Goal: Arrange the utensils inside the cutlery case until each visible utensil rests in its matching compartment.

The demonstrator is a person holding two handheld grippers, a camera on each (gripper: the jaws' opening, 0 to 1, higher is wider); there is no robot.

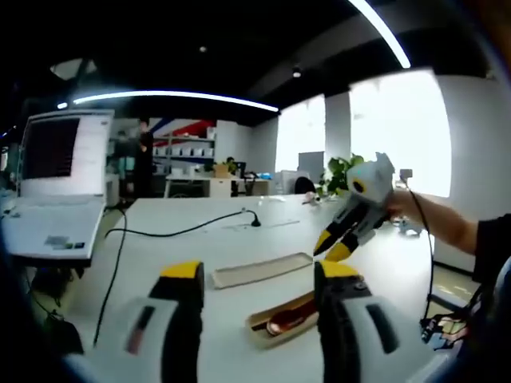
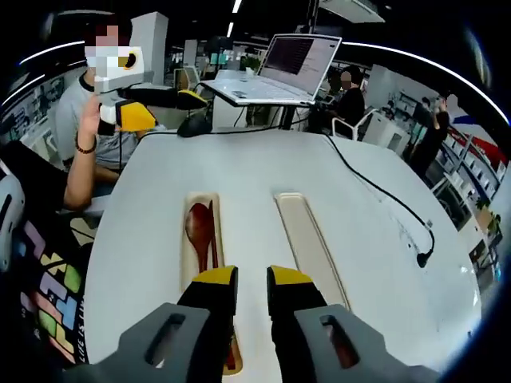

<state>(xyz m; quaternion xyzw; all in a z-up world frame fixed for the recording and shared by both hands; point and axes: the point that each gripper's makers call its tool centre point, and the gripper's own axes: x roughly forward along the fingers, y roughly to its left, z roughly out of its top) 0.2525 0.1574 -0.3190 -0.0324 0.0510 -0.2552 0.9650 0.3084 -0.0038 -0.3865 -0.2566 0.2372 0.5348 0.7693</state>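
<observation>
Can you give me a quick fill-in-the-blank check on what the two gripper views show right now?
1. The brown spoon lies inside the open ____.
2. The separate lid lies on the table ____ the case, not on it.
3. Behind the black mouse, an open ____ sits on a stand.
4. The right tongs are empty and ____, with a gap between the yellow tips.

Missing words: case; beside; laptop; open

White table with cutlery case, lid, laptop, cable.
</observation>
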